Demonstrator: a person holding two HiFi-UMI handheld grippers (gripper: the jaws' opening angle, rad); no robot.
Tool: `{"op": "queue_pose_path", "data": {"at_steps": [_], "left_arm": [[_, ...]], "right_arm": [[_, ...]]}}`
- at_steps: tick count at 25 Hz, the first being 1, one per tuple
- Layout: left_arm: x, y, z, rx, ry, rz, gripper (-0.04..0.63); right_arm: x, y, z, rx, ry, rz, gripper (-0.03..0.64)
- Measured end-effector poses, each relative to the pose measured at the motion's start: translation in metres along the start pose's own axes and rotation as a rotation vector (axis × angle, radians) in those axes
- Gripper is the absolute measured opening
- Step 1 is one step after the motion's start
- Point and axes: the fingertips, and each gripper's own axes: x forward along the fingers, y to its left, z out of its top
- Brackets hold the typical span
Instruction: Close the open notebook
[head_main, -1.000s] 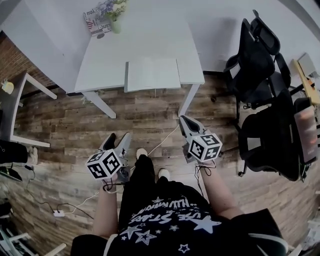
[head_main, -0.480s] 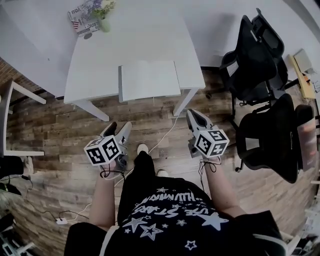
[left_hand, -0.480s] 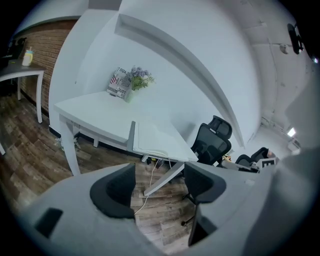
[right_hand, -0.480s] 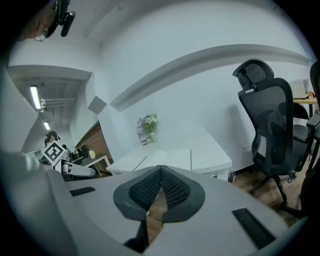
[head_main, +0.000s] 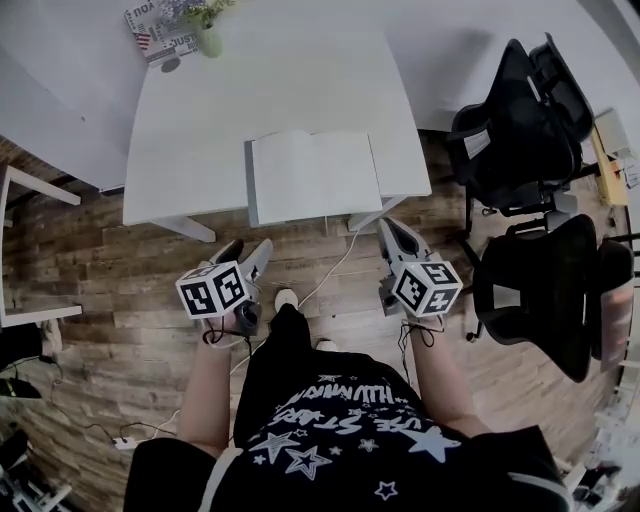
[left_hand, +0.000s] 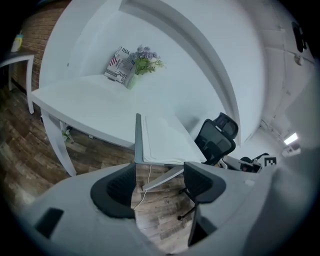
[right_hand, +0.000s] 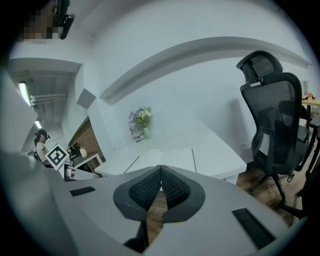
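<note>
The open notebook (head_main: 315, 175) lies flat, white pages up, at the near edge of the white table (head_main: 200, 130). It also shows in the left gripper view as the notebook (left_hand: 162, 142) and in the right gripper view as the notebook (right_hand: 167, 157). My left gripper (head_main: 248, 250) hangs over the wooden floor just short of the table edge, below the notebook's left corner. Its jaws are open with nothing between them (left_hand: 159, 182). My right gripper (head_main: 390, 230) is held near the table's right leg, shut and empty (right_hand: 161, 175).
A vase of flowers (head_main: 207, 35) and a magazine (head_main: 150, 30) stand at the table's far left corner. Two black office chairs (head_main: 520, 130) (head_main: 550, 290) crowd the right side. A white cable (head_main: 330, 270) runs across the floor under the table edge.
Both grippers have moved forward toward the table, and the table with the notebook now sits nearer in the head view. The jaws look unchanged.
</note>
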Motion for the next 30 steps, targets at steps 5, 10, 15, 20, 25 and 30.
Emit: {"op": "queue_pose_path", "data": {"at_steps": [5,10,15,20,25,30], "left_arm": [[0.031,0.019,0.005,-0.062,0.063,-0.068,0.316],[0.054,0.031,0.002,-0.046,0.152,-0.115,0.341],[0.069,0.021,-0.002,-0.065,0.238,-0.247,0.365],[0.073,0.009,0.003,-0.075,0.265,-0.345,0.365],[0.075,0.009,0.008,-0.153,0.269,-0.381,0.362],[0.076,0.026,0.009,-0.197,0.231,-0.288,0.109]], "right_arm": [[0.021,-0.002,0.002,0.002,0.026,-0.040,0.003],[0.036,-0.001,0.002,0.004,0.048,-0.072,0.002],[0.046,-0.002,0.003,0.006,0.058,-0.104,0.003],[0.051,-0.003,0.006,0.009,0.049,-0.133,0.002],[0.053,0.000,0.008,0.014,0.034,-0.148,0.002],[0.050,-0.002,0.011,0.014,0.024,-0.150,0.003]]}}
